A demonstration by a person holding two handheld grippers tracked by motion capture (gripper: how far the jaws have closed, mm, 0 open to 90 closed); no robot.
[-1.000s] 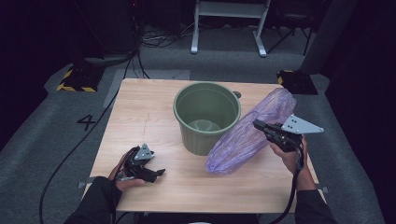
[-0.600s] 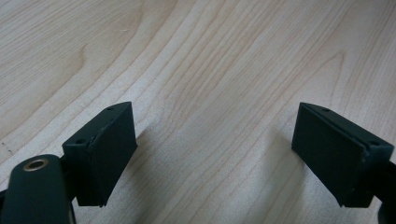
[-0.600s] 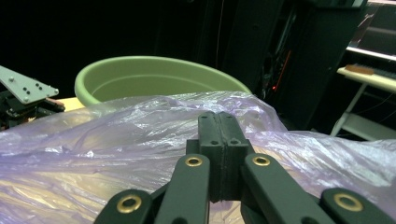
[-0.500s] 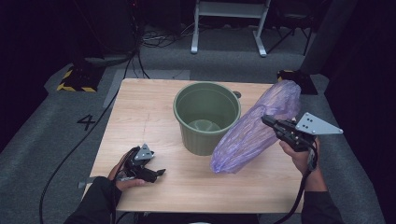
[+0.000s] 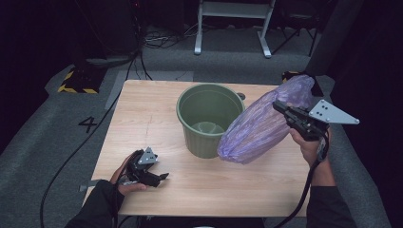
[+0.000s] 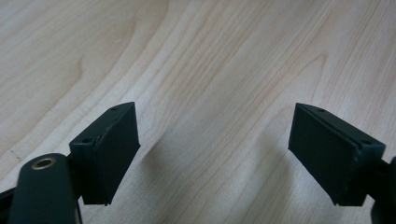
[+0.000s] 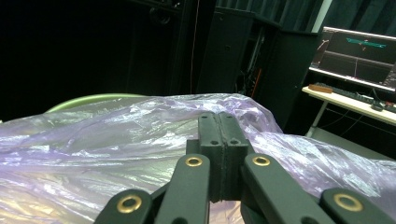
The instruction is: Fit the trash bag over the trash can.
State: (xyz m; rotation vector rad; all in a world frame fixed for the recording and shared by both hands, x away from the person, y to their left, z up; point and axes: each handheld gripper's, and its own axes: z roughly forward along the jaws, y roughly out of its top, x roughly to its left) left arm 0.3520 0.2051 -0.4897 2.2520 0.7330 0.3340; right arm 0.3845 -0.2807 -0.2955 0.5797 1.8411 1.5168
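Observation:
A green plastic bucket [image 5: 204,137] stands upright in the middle of the wooden table [image 5: 142,114]. Right of it, a crinkled purple plastic bag [image 5: 261,126] hangs slanted above the table, its lower end beside the bucket's wall. My right gripper [image 5: 280,107] is shut on the bag's upper part. In the right gripper view the closed jaws [image 7: 218,121] pinch the purple film [image 7: 93,140], with the bucket's rim [image 7: 88,99] behind. My left gripper [image 5: 161,176] rests near the table's front left, open. Its jaws [image 6: 212,149] have just closed slightly, with only bare wood between them.
A white metal frame [image 5: 233,28] and cables lie on the floor behind the table. A yellow-and-black striped block [image 5: 76,83] sits on the floor at the left. A desk with a monitor [image 7: 364,51] shows far off in the right gripper view.
My right gripper has risen with the purple bag, lifting its lower end off the table beside the bucket. The left hand has stayed in place.

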